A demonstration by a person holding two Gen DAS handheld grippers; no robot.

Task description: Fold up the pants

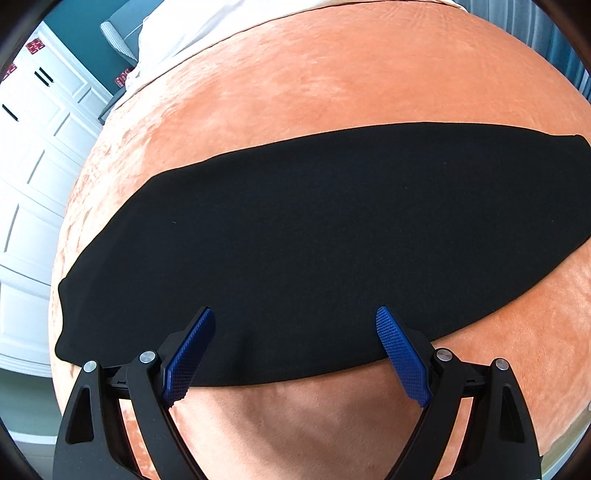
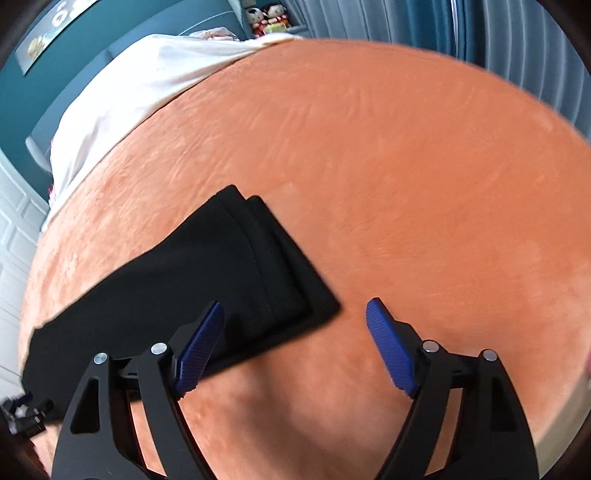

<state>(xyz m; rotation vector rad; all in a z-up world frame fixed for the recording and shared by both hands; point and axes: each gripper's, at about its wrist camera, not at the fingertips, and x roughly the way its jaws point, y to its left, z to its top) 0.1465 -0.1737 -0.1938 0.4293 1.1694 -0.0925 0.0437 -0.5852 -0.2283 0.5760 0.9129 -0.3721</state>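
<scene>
Pants (image 1: pixel 314 240): we see them flat on orange bed (image 1: pixel 369 81), folded lengthwise.
L gripper (image 1: pixel 295 317): jaws wide, over pants' near edge.
R gripper (image 2: pixel 295 310): jaws wide, w/ nothing held, at pants' end (image 2: pixel 266 258).

A home bedroom: orange-blanketed bed (image 2: pixel 406 166), white wardrobe (image 1: pixel 33 155), curtains (image 2: pixel 517 40), dolls (image 2: pixel 266 18).
</scene>
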